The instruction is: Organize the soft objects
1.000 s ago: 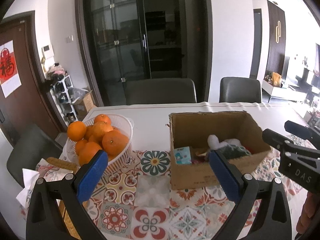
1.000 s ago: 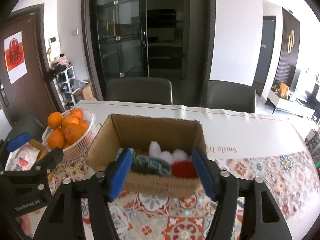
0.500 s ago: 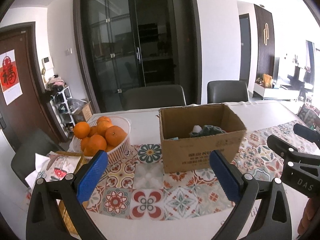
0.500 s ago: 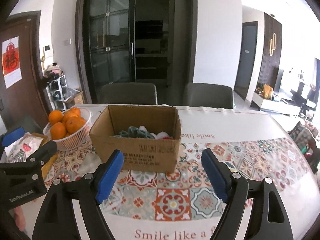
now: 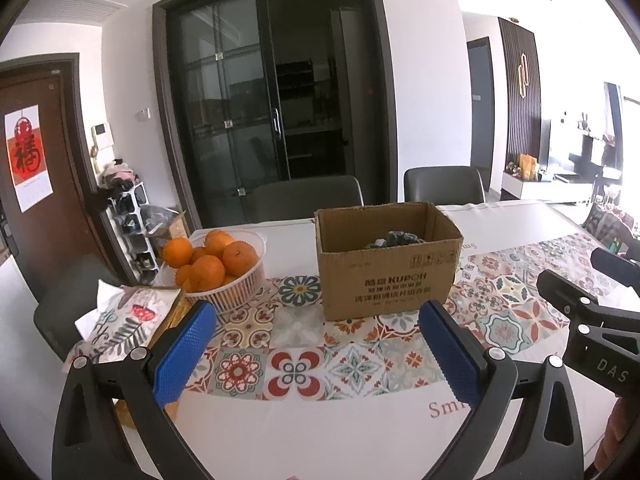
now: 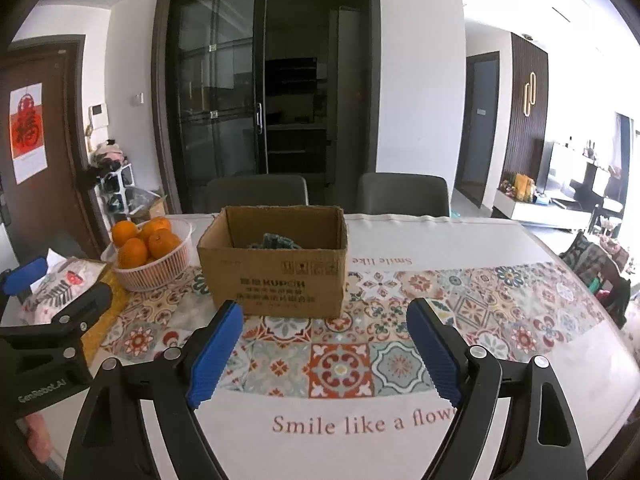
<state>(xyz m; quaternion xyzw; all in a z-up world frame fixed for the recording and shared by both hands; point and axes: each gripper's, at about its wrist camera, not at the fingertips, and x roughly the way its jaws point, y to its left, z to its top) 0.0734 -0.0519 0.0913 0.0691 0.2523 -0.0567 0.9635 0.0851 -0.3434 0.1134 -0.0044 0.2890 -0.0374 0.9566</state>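
Note:
A brown cardboard box (image 5: 388, 264) (image 6: 276, 268) stands on the patterned tablecloth. Dark green soft fabric (image 5: 394, 239) (image 6: 274, 241) shows over its rim; the rest of its contents is hidden. My left gripper (image 5: 316, 344) is open and empty, held back near the table's front edge. My right gripper (image 6: 326, 344) is open and empty too, also well short of the box. The right gripper shows at the right edge of the left wrist view (image 5: 592, 312); the left gripper shows at the left edge of the right wrist view (image 6: 48, 320).
A white basket of oranges (image 5: 218, 268) (image 6: 150, 254) stands left of the box. A tissue pack (image 5: 120, 320) (image 6: 56, 284) lies at the table's left end. Two grey chairs (image 6: 328, 194) stand behind the table.
Both grippers have pulled back and down from above the box toward the table's front edge. The box now looks smaller and farther, and only the green fabric shows inside.

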